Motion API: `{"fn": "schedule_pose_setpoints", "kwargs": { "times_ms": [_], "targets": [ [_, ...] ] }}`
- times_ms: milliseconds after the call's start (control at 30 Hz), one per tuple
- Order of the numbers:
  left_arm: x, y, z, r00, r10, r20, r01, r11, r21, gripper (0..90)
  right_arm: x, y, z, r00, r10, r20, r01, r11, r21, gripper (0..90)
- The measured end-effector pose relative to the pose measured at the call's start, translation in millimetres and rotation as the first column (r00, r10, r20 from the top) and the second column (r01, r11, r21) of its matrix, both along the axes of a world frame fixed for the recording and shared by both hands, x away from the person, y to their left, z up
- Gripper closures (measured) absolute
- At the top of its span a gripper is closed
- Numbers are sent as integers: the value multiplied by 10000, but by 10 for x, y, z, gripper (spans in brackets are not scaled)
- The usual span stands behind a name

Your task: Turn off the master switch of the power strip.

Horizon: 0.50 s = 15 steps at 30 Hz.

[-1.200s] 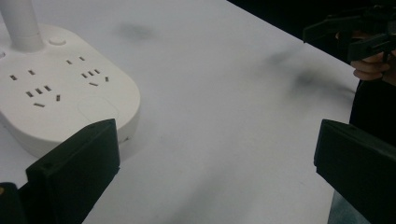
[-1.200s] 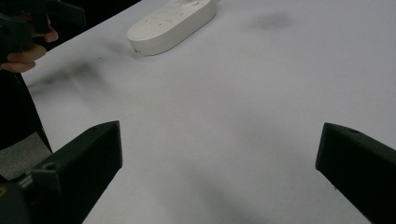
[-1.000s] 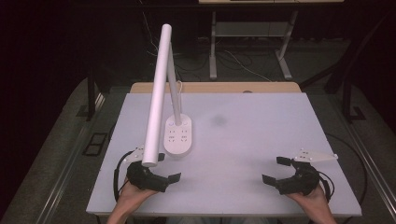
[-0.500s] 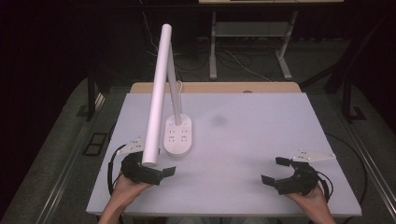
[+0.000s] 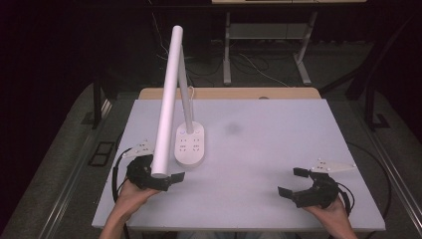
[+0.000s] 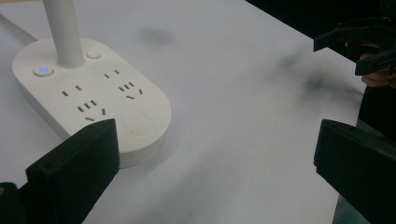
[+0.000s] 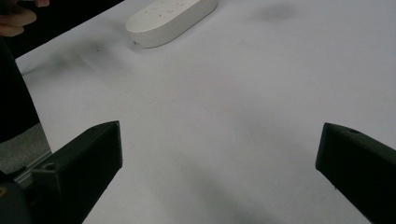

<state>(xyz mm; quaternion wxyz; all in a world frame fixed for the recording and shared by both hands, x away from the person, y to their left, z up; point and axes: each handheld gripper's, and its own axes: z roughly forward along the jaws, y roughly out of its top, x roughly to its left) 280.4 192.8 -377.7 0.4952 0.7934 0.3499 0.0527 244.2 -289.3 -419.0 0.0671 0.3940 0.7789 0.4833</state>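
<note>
A dark room surrounds a pale lavender-white table [image 5: 278, 149], lit from above. Behind the table a strip of light wooden board [image 5: 234, 93] runs along its far edge, and farther back the metal legs of another desk [image 5: 227, 55] stand on grey carpet with loose cables [image 5: 254, 64] trailing across the floor. A dark floor rail [image 5: 79, 164] runs along the left side.

The tabletop is mostly bare. A faint grey smudge [image 5: 232, 128] marks it near the middle. Left of centre stands a white desk lamp whose oval base [image 5: 189, 144] doubles as a power strip, with socket slots on top and a small button glowing blue [image 6: 43, 71] at the far end. A slim stem [image 5: 186, 102] rises from the base, and a long white tube-shaped lamp head [image 5: 166, 99] slants down toward the near left of the table.

At the near left edge a person's hand holds the left gripper [image 5: 171, 179], just beside the lamp base and below the low end of the tube. Its jaws are spread wide with nothing between them; in the left gripper view one jaw sits right next to the base's near end, though contact cannot be judged.

At the near right edge the other hand holds the right gripper [image 5: 293, 181], well apart from the lamp. Its jaws are also spread wide over bare tabletop, grasping nothing.
</note>
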Motion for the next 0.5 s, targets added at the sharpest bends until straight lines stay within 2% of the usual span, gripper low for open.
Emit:
{"fn": "schedule_pose_setpoints", "kwargs": {
  "times_ms": [500],
  "targets": [
    [163, 45, 54, 9998, 193, -65, -192, 9997, 144, 0, 7, 10, -3, 9999, 12, -112, -13, 10000, -40, 0]
  ]
}}
